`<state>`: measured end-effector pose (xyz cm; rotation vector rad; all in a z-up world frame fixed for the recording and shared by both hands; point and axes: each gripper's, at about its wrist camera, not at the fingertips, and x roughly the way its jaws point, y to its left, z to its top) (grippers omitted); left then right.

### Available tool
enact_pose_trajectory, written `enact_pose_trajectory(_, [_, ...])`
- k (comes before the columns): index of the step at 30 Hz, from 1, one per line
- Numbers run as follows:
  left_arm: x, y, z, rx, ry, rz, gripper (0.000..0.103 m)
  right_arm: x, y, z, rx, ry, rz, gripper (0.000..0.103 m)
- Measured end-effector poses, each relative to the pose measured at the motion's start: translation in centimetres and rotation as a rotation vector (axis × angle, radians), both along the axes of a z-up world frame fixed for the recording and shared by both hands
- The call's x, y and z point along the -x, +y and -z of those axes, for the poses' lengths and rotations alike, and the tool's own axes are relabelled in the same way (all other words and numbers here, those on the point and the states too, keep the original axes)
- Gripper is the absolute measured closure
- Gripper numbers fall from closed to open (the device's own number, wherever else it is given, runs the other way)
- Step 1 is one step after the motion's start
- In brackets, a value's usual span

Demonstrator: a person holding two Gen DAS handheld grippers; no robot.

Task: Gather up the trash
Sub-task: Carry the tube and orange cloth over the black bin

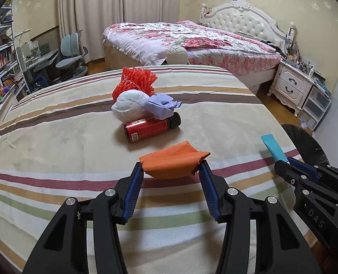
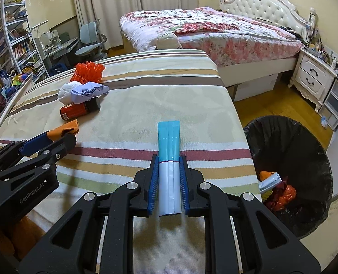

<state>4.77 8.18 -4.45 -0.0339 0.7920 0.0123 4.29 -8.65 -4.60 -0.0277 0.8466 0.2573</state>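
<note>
left tool [image 1: 171, 167] grips orange wrapper [image 1: 173, 163]; right tool [image 2: 169, 159] clamps blue-white tube [image 2: 169, 159].

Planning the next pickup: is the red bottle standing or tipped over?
Tipped over. The red bottle lies on its side on the striped cloth, black cap toward the right.

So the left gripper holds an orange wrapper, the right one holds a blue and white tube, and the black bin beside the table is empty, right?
Not quite: the black bin is not empty. The right wrist view shows colourful trash already inside. The rest stands: the left gripper holds the orange wrapper, and the right gripper holds the blue and white tube.
</note>
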Motion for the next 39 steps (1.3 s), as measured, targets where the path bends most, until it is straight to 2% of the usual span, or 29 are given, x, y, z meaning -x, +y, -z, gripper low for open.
enact_pose_trajectory(6, [1.3,-2.2,-0.8,-0.019,-0.052,0.056,0.053,1.4,-1.9,-0.7,-0.007,-0.018,0.050,0.085])
enact_pose_trajectory(15, [1.2,-6.0,-1.1,-0.016,-0.073,0.150,0.053,2.1,-5.6,-1.5,-0.002,-0.038,0.143,0.085])
enact_pose_trajectory(26, [-0.9,-11.0,-2.5,0.011,-0.106,0.233,0.053,1.1,-11.3,-2.9,0.005,-0.085,0.285,0.085])
enact_pose_trajectory(39, [-3.6,-18.7,-1.8,-0.032,-0.103,0.337,0.053,-0.5,-17.3,-1.5,-0.015,-0.069,0.404,0.085])
